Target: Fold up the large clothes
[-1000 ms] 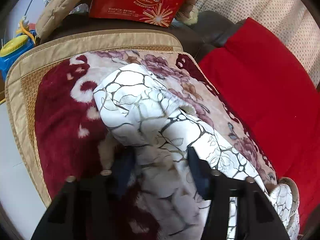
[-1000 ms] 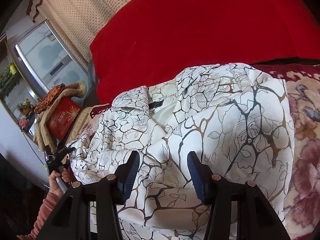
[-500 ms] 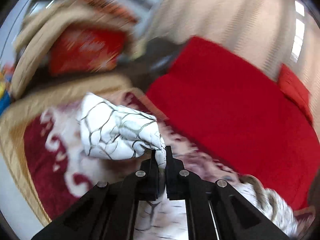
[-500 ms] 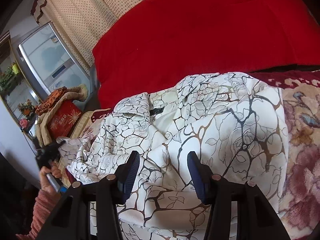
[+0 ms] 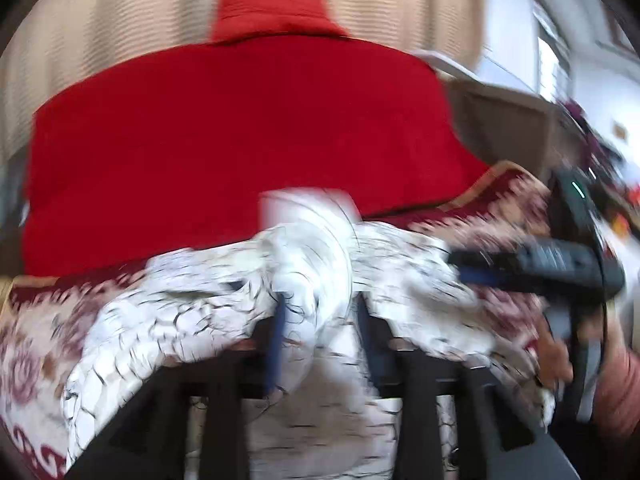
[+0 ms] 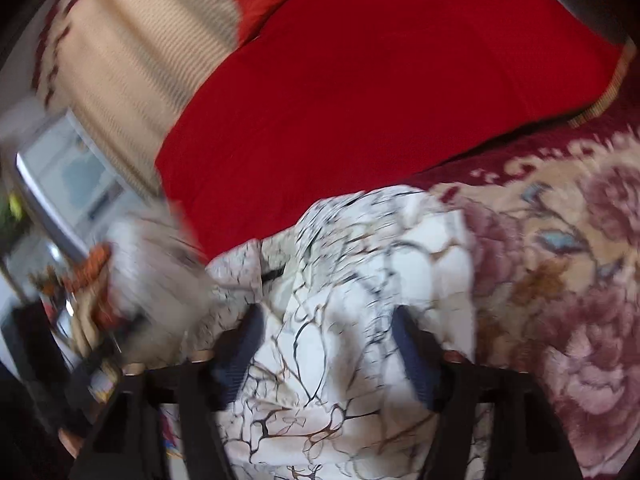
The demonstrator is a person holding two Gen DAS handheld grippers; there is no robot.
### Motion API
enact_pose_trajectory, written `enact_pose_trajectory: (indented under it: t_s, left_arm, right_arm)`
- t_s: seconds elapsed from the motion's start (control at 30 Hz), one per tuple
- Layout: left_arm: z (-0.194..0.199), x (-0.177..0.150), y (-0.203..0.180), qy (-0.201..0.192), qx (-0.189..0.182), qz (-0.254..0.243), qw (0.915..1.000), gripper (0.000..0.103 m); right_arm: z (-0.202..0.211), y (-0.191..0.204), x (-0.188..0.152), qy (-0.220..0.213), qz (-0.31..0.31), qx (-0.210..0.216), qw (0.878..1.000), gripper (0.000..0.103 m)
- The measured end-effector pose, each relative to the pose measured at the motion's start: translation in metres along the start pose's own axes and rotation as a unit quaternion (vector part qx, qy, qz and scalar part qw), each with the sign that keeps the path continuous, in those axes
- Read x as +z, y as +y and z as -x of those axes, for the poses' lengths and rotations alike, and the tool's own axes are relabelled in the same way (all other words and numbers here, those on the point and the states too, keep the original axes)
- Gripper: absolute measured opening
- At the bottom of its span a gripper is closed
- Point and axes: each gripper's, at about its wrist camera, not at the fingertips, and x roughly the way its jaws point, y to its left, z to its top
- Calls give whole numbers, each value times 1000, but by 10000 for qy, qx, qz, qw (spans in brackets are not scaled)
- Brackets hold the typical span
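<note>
A white garment with a dark branch print (image 5: 200,320) lies bunched on a floral blanket (image 5: 24,360). In the blurred left wrist view a fold of it (image 5: 316,256) stands up between the parted jaws of my left gripper (image 5: 320,312). In the right wrist view the same garment (image 6: 360,280) lies under my right gripper (image 6: 326,320), whose jaws are wide apart above the cloth. The right gripper also shows in the left wrist view (image 5: 532,268), held by a hand at the right.
A red cover (image 5: 240,132) lies behind the blanket, also in the right wrist view (image 6: 380,80). A beige curtain (image 6: 132,52) hangs behind. A silver appliance (image 6: 68,176) stands at the far left. The floral blanket (image 6: 560,280) spreads to the right.
My left gripper shut on the sleeve, swung it over toward the right gripper, and its jaws now stand apart with the fold between them. The right gripper stayed open and shifted slightly.
</note>
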Motion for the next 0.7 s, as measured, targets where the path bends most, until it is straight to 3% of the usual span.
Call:
enact_pose_trajectory:
  t_s: [0.03,0.13,0.23,0.33,0.4,0.5,0.7]
  left_arm:
    - [4,0,-10,-98,-35,-202,9997,68]
    - [26,2,-15,-520,60,-478,9975,73]
    - [41,2,12,-636,510,-235,9964,77]
    - [42,-4,55,-423,1278,206,9907,77]
    - [39,-15,91,-195,1933,565,9793,77]
    - [33,-34,126,69,2545,777,9639,77]
    - [3,-67,150,869,2715,912,9542,77]
  right_arm:
    - [4,-8,4,-10,-228,119,9997,79]
    - [8,-23,12,83,-602,367,9975,79]
    - [5,-24,15,279,-751,645,9947,79]
    - [-4,-19,14,455,-893,934,9906,79]
    - [-17,-6,14,657,-858,1115,9879,79]
    - [-43,12,17,920,-801,1239,9848,79]
    - [-105,27,15,1552,-1187,932,9763,79]
